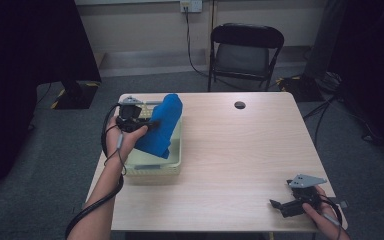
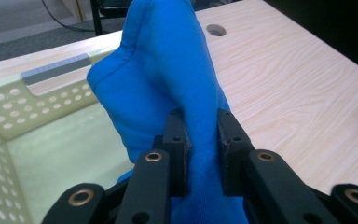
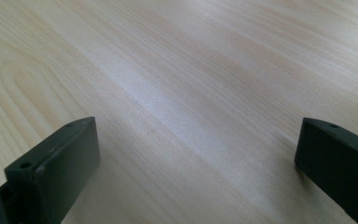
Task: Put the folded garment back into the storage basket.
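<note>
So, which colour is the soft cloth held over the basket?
Bright blue cloth, clearest in the left gripper view.

The high view looks forward and down over the whole table (image 1: pixel 240 150). The left gripper view sits close behind its fingers (image 2: pixel 177 140), facing the blue cloth (image 2: pixel 168 70) and basket (image 2: pixel 9 116), both shared with the high view. The right gripper view hovers close above bare tabletop between its fingers (image 3: pixel 65 158).

A basket (image 1: pixel 152 167) sat on the left part of the bench (image 1: pixel 230 165). A cloth (image 1: pixel 161 125) stood up out of the basket, pinched by the left gripper (image 1: pixel 147 125) at its left side. The right gripper (image 1: pixel 282 206) rested on the bench's near right corner, well apart. A chair (image 1: pixel 245 50) stood behind the bench.
</note>
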Tool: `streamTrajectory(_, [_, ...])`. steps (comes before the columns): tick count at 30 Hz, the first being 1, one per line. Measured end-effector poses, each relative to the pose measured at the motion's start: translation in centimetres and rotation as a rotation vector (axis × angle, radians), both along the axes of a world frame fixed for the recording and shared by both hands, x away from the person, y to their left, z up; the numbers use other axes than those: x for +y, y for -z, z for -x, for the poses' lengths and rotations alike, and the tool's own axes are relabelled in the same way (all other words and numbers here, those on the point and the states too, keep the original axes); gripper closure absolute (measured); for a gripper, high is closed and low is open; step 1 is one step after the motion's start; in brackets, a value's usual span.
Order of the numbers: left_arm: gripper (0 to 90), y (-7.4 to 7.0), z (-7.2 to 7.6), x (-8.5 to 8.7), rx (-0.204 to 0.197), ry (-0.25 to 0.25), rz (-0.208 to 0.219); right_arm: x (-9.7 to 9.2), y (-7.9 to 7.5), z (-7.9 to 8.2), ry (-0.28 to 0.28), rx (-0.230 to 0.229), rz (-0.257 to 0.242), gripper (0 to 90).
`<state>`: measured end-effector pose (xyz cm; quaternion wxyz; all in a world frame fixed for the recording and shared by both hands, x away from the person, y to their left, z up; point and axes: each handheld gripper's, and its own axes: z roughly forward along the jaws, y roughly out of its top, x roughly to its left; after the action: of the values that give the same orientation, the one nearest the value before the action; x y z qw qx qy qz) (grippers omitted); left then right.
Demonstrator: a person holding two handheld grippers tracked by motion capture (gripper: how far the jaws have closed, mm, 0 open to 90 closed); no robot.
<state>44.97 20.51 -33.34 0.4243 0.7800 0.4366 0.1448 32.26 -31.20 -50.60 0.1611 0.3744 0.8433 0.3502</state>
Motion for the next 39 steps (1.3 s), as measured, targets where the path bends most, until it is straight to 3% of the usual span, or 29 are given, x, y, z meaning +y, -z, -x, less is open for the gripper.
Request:
streamTrajectory(18, [76.9, 2.9, -1.3, 0.3, 0.029, -0.067, 0.013, 0.0, 0.0, 0.0, 0.001, 0.001, 0.000, 0.0])
streamTrajectory(39, [76.9, 5.8, -2.9, -0.4, 0.088, -0.086, -0.016, 0.1, 0.0, 0.0, -0.001, 0.000, 0.000, 0.0])
